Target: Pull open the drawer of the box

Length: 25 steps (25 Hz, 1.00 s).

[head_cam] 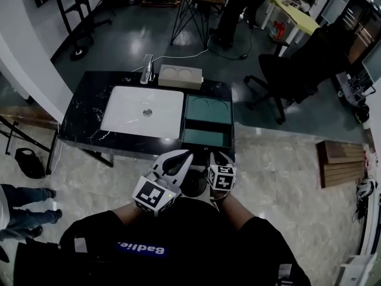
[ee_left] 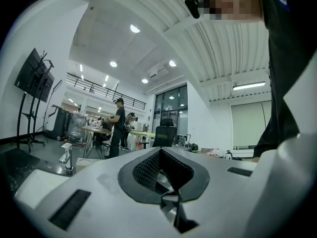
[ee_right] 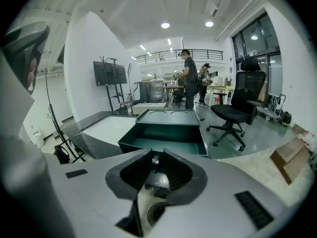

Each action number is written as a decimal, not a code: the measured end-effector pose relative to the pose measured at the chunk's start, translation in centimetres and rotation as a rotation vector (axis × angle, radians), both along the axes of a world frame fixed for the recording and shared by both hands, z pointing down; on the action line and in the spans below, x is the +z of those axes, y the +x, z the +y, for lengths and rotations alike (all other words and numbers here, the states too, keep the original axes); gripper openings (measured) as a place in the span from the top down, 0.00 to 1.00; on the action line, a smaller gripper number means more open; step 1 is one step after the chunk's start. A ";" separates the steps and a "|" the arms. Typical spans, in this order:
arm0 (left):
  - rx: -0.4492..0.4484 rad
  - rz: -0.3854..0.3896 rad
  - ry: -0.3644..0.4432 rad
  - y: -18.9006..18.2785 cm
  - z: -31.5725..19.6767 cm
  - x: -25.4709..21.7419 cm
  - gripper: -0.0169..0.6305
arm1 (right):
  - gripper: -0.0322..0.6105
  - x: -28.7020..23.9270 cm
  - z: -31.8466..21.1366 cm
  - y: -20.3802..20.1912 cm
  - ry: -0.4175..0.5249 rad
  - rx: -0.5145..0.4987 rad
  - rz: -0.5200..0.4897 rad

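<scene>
A dark green box (head_cam: 207, 109) stands on the right end of the black marble table (head_cam: 83, 115). Its drawer (head_cam: 206, 137) is pulled out toward me and looks empty inside (ee_right: 166, 144). My right gripper (head_cam: 214, 156) is at the drawer's front, its jaws (ee_right: 156, 153) nearly together around a small silver knob (ee_right: 155, 159). My left gripper (head_cam: 188, 155) hangs beside it, just off the table's front edge. It is shut on nothing (ee_left: 159, 151) and points up into the room.
A white basin (head_cam: 143, 111) fills the table's middle, with a faucet (head_cam: 146, 73) and a beige box (head_cam: 180, 76) behind it. A black office chair (head_cam: 292, 70) stands to the right and wooden planks (head_cam: 342, 162) lie on the floor. A person's legs (head_cam: 24, 207) are at far left.
</scene>
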<state>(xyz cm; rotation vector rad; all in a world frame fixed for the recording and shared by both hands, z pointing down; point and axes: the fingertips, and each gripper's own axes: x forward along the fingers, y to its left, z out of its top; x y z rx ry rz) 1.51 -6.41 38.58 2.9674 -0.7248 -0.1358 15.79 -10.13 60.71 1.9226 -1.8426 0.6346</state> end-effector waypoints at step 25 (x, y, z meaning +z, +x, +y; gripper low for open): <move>-0.208 -0.110 -0.026 6.4 9.3 1.1 0.99 | 0.84 -9.0 10.0 5.0 0.252 -0.166 -0.052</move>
